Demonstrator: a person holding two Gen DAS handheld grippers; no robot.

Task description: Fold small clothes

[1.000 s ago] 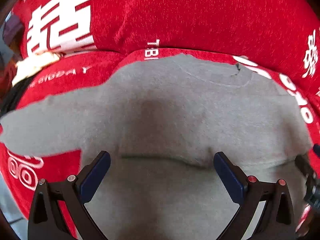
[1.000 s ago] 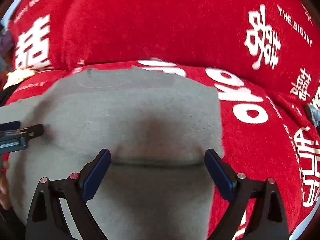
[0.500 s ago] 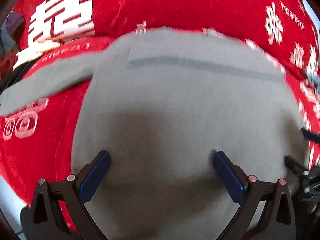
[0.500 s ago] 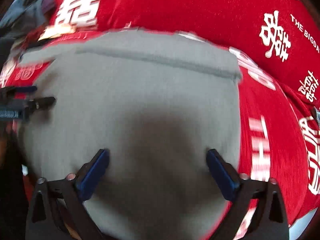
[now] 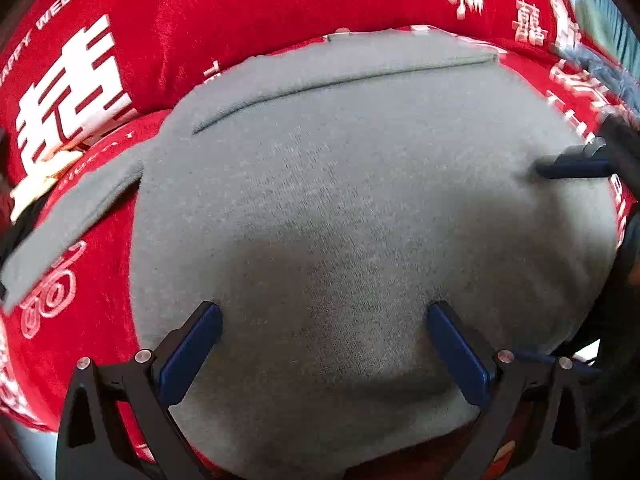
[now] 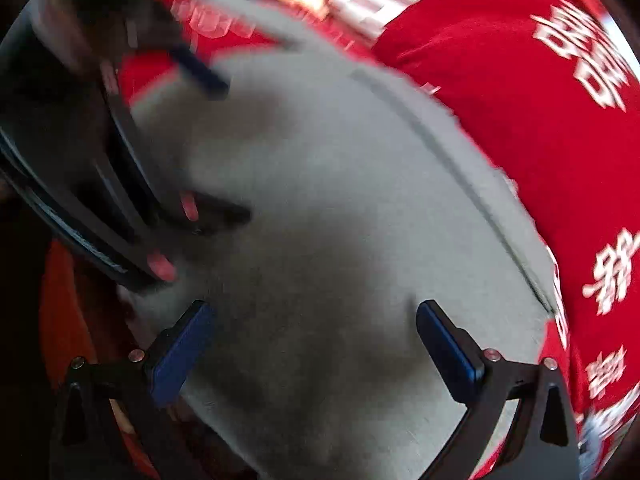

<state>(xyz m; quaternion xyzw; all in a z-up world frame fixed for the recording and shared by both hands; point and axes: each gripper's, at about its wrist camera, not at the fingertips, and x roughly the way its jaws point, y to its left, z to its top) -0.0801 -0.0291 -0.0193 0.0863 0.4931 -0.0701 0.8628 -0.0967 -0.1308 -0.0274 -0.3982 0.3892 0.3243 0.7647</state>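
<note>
A red cloth (image 5: 248,16) with white letters covers the surface. A gray top (image 5: 360,200) lies spread flat on it, with one sleeve (image 5: 68,220) sticking out to the left. The left gripper (image 5: 324,344) is wide open right over the near part of the top and holds nothing. The right gripper (image 6: 316,340) is wide open there too, with nothing in it.

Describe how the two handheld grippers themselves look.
The left gripper and the right gripper look alike: black angular frames, small silver and reddish round fasteners, and two flat dark-blue pads on the fingers. No cables or sleeves are clearly visible.
</note>
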